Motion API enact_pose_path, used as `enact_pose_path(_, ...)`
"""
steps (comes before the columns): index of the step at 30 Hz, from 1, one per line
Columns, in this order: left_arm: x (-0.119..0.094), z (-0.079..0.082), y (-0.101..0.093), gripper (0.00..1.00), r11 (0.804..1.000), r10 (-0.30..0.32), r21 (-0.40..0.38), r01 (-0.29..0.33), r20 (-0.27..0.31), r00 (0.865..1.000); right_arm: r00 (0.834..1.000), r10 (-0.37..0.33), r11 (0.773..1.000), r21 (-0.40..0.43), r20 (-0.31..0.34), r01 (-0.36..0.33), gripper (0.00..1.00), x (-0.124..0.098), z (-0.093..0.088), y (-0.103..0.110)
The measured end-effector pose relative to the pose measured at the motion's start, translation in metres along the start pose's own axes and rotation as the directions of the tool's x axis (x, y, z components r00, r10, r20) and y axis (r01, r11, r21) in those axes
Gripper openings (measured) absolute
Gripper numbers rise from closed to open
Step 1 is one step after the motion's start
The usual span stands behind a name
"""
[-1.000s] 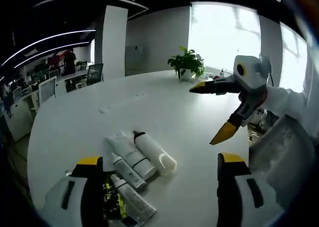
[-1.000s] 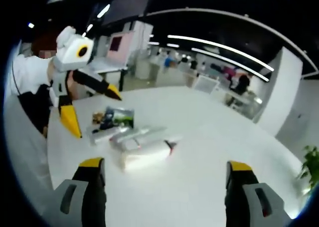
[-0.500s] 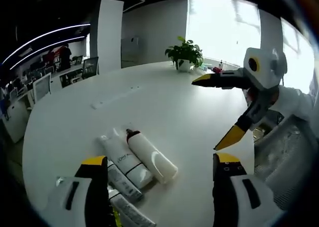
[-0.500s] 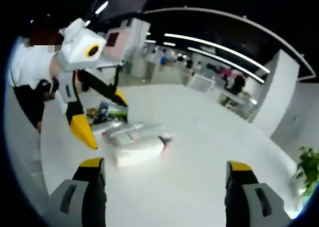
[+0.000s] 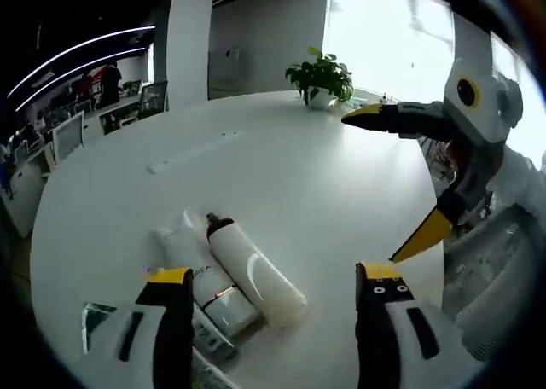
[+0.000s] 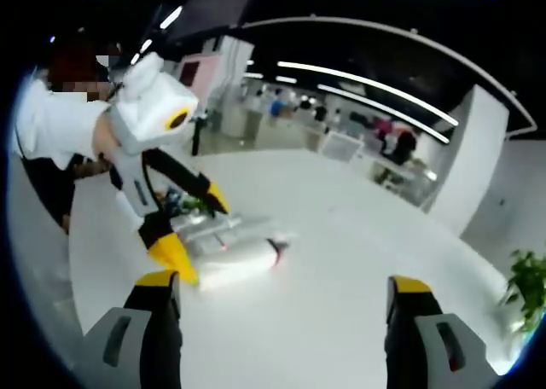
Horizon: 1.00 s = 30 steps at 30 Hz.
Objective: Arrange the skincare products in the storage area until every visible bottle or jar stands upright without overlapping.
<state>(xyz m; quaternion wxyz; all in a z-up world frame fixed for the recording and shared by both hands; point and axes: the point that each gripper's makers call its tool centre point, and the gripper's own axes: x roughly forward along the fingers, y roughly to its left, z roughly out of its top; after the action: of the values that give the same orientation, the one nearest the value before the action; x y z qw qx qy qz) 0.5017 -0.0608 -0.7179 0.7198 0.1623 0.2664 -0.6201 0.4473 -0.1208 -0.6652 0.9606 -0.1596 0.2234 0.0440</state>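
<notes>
Several white skincare products lie on their sides in a cluster on the white table [image 5: 281, 176]. The biggest is a white bottle [image 5: 258, 270] with a dark cap, beside a white tube [image 5: 189, 265] and smaller tubes [image 5: 212, 339]. My left gripper [image 5: 275, 278] is open, just above the bottle and tube, holding nothing. My right gripper [image 5: 392, 176] hangs open in the air to the right of the cluster, away from it. In the right gripper view, the left gripper [image 6: 194, 229] straddles the near end of the white bottle [image 6: 239, 268] and the tubes [image 6: 209, 229], while the right gripper [image 6: 283, 282] is open and empty.
A green printed packet [image 5: 95, 316] lies at the near left of the cluster. A potted plant [image 5: 321, 76] stands at the table's far edge. A person in a white sleeve [image 6: 51, 124] stands at the table. Desks and chairs lie beyond.
My left gripper has moved down and forward over the lying bottles, which now sit between its jaws. The right gripper stays open, now further right of them. No product has moved.
</notes>
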Motion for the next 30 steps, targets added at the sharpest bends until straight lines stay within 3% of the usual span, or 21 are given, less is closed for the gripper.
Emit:
enact_pose_path(4, 0.008, -0.001, 0.002, 0.75, 1.0, 0.018, 0.003, -0.018, -0.014, 1.0, 1.0, -0.003, 1.0, 0.008, 0.005, 0.003, 0.99, -0.002, 0.001, -0.002)
enact_pose_path(11, 0.021, -0.003, 0.005, 0.68, 1.0, 0.02, 0.006, -0.019, -0.056, 0.998, 1.0, 0.006, 1.0, 0.012, 0.028, -0.006, 0.99, -0.004, 0.008, 0.0)
enact_pose_path(15, 0.028, -0.004, 0.009, 0.62, 0.999, 0.022, -0.03, -0.024, -0.077, 0.997, 1.0, 0.009, 1.0, 0.017, 0.021, -0.009, 0.99, -0.004, 0.007, 0.0)
enact_pose_path(24, 0.04, -0.006, 0.009, 0.56, 0.997, 0.025, -0.076, -0.033, -0.113, 0.993, 0.999, 0.006, 0.999, 0.036, 0.049, -0.008, 0.98, -0.008, 0.014, -0.004)
enact_pose_path(30, 0.048, -0.012, 0.007, 0.52, 0.997, 0.03, -0.066, -0.04, -0.156, 0.987, 0.998, -0.001, 0.999, 0.051, 0.056, -0.002, 0.98, -0.01, 0.015, -0.009)
